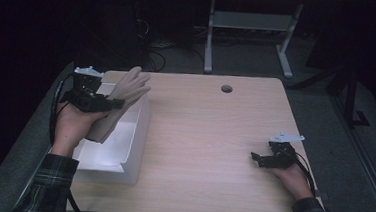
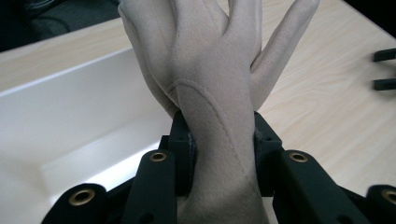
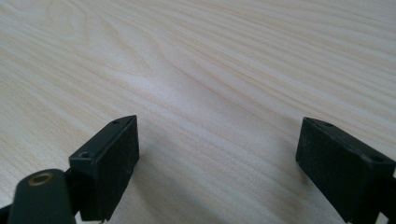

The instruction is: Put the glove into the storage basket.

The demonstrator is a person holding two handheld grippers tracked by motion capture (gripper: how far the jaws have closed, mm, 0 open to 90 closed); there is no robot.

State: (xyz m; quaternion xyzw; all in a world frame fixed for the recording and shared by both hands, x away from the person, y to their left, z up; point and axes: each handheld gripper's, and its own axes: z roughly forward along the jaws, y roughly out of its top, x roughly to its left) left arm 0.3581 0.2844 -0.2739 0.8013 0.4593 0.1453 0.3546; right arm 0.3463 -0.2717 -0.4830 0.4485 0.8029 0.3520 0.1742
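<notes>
Up high, the high view shows a pale wooden table [image 1: 209,137] with a white open bin [image 1: 132,147] at its left edge. The left gripper [image 1: 107,102] pinches a beige glove [image 1: 121,101] across its wrist part and holds it above the bin's far end, fingers pointing up and away. The bin's floor looks bare and brightly lit. The right gripper [image 1: 257,158] rests low over the table near the right edge, well apart from the bin.

Next, the left gripper view: both black pads press the glove [image 2: 210,84] from either side, with the bin's white wall [image 2: 70,102] behind and to the left.

Lastly, the right gripper view: its jaws stand spread wide over bare wood [image 3: 210,70], nothing between them.
</notes>
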